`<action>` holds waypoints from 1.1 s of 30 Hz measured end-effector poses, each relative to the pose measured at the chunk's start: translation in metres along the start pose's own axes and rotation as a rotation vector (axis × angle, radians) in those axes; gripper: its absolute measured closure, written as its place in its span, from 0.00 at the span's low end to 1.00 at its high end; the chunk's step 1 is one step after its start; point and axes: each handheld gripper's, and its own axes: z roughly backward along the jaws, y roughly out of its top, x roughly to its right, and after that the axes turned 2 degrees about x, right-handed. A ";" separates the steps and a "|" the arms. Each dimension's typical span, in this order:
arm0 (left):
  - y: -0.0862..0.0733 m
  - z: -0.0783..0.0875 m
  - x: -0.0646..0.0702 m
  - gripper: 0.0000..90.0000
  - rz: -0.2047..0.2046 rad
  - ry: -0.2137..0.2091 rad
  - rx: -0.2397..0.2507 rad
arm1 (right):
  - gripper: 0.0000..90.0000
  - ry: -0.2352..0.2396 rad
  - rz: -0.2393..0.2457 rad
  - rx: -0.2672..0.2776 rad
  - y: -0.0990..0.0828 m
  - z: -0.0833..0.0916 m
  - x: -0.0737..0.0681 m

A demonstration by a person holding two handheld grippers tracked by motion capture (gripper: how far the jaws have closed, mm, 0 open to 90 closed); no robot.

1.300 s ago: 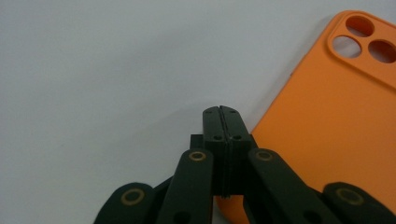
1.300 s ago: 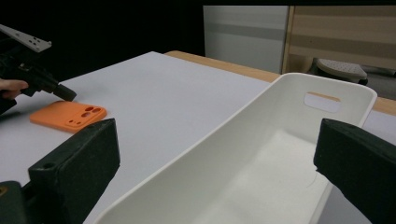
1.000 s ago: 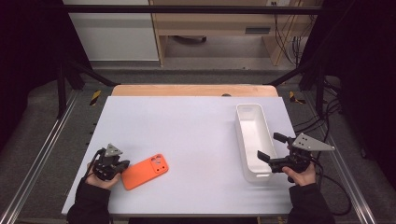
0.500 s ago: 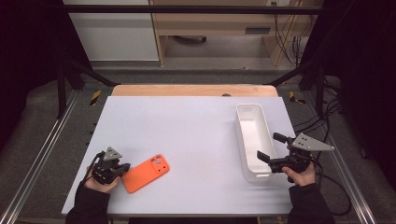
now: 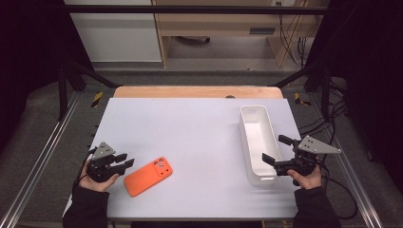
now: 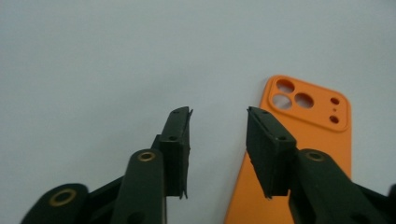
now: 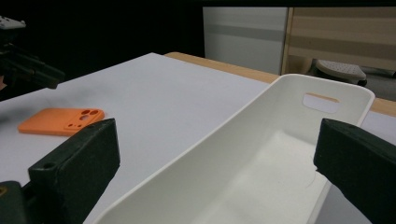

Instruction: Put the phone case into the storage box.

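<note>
The large white rectangular table (image 5: 199,142) carries a long white plastic bin (image 5: 259,142) at its right side. Right gripper (image 5: 274,151) sits at the bin's near end, jaws wide, straddling its rim w/o touching. Left gripper (image 5: 124,161), near the front-left edge, has just been opening; jaws part-open, nothing btwn them. The flat orange phone case (image 5: 148,176) lies camera-cutouts up, just right of that gripper.

We see a white table (image 5: 199,137). An orange phone case (image 5: 148,176) lies flat at the lower left. The left gripper (image 5: 124,163) sits just beside it, and its jaws have just been opening with nothing between them. At the lower right, the right gripper (image 5: 275,149) has its jaws wide apart by the near end of a long white bin (image 5: 257,142).
</note>
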 end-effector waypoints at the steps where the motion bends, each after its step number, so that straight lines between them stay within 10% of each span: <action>1: 0.003 0.002 0.000 0.57 0.002 -0.008 0.012 | 0.01 -0.001 0.001 0.000 0.000 0.000 0.000; 13: 0.033 0.019 0.003 0.24 -0.028 -0.081 0.150 | 0.01 0.000 0.002 -0.003 -0.001 -0.001 -0.001; 22: 0.053 0.020 0.014 0.01 -0.093 -0.105 0.145 | 0.01 0.002 0.002 -0.004 -0.001 -0.001 0.000; 33: 0.057 0.011 0.027 0.00 -0.162 -0.143 0.098 | 0.01 0.000 0.000 0.001 0.000 0.000 0.000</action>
